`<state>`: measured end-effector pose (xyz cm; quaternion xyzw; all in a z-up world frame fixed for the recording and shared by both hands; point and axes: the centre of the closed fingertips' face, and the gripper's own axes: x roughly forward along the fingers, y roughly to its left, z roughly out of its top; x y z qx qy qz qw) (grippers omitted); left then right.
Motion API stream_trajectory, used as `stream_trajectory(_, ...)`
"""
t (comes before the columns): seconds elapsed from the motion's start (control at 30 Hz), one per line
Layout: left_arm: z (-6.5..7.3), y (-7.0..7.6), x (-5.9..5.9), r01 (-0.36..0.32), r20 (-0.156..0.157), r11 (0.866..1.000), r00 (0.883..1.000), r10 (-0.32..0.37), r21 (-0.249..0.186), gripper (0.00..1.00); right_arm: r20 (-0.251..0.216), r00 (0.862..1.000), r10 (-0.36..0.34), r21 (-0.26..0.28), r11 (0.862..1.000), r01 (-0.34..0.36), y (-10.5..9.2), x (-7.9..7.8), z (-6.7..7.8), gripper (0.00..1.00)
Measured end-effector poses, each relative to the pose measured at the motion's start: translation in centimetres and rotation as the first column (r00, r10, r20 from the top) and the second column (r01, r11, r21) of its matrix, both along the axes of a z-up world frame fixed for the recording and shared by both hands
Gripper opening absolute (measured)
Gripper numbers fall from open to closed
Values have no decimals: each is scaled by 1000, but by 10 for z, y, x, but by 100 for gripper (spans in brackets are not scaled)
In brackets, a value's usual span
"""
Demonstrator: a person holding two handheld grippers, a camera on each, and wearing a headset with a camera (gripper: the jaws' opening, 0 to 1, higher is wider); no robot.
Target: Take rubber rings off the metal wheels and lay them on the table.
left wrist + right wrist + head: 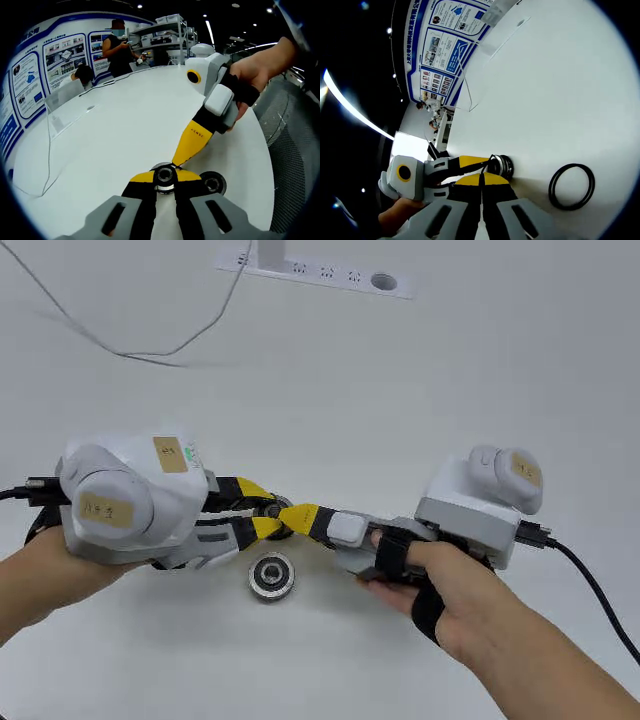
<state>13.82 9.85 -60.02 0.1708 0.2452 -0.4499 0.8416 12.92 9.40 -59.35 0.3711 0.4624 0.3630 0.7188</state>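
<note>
Two grippers nearest: left gripper (260, 511) in from 9 o'clock of the head view, right gripper (298, 517) in from 3 o'clock, tips together over the white table (450, 390). Just below those tips, at 6 o'clock and toward the person, a second wheel (271, 576) flat on the table, touching neither gripper; cannot tell whether ringed or bare. Next, the held wheel (165, 178), clamped between the left jaws, narrow around it, with yellow pads (142, 176) at its 9 and 3 o'clock sides in the left gripper view. At that wheel's rim, about 1 o'clock there, the right jaws' tips, pressed together to a thin seam. In the right gripper view, a thin black strand of the rubber ring (491, 159) lifted off the wheel and pinched at those tips, the wheel itself just past them toward 2 o'clock. Out at 3 o'clock from the same tips, a loose ring (571, 186) flat on the table, apart from both jaws and wheel. Farther off in the head view, bare tabletop, then a grey cable (130, 355) at 11 o'clock and a white power strip (320, 270) at 12 o'clock near the far edge.
</note>
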Motion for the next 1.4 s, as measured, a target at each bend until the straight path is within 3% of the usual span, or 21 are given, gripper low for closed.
stream_trajectory(0.37,2,-1,0,3,5,1000,1000,-3,13,13,-13,999,-41,-24,999,40,-2,4,-4,1)
stream_trajectory(0.53,4,-4,1,26,34,998,999,-28,49,13,-15,998,-67,-35,997,66,-4,8,-5,1)
stream_trajectory(0.87,7,-4,3,25,42,997,999,-28,70,13,-15,996,-86,-38,996,86,-5,12,-5,1)
stream_trajectory(1.0,18,0,4,13,65,999,998,-16,44,11,-13,996,-88,-36,996,87,-3,13,-3,1)
stream_trajectory(1.07,23,2,5,6,56,1000,998,-7,22,15,-14,996,-89,-35,995,88,-2,13,-3,1)
stream_trajectory(1.4,26,24,7,-29,70,998,997,25,48,22,-17,996,-90,-24,996,90,3,12,1,1)
